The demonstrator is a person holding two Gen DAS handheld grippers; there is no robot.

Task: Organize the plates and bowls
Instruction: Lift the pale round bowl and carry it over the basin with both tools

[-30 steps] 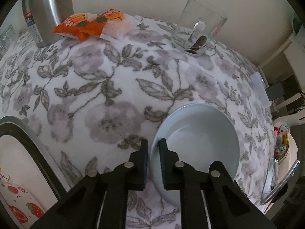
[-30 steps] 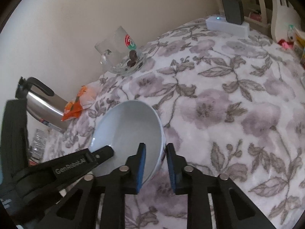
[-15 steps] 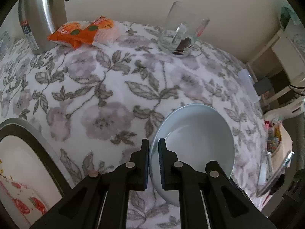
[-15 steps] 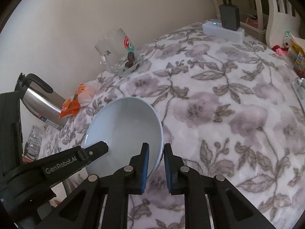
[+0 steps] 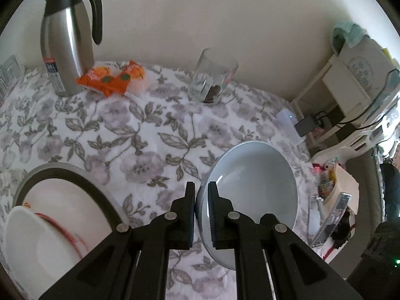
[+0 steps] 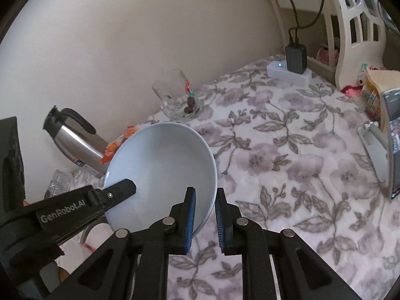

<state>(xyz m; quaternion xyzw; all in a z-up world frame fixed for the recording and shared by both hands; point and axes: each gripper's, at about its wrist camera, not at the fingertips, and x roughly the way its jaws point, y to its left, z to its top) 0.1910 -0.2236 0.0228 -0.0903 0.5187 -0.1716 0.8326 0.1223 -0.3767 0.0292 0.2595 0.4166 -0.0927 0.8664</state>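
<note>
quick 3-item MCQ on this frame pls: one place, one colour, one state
1. Where is the steel thermal jug?
A. by the wall, beside the orange snack packets
B. inside the bowl
C. on the white shelf

2. What colour is the round ceramic bowl?
A. red
B. pale blue
C. black

3. How is the bowl held?
A. lying flat, untouched
B. by one set of tongs only
C. tilted, rim pinched by both tongs

Key: 1 A, the steel thermal jug stands next to the orange snack packets. 2 B, the round ceramic bowl is pale blue. 3 C, the left tongs and right tongs each clamp its rim.
</note>
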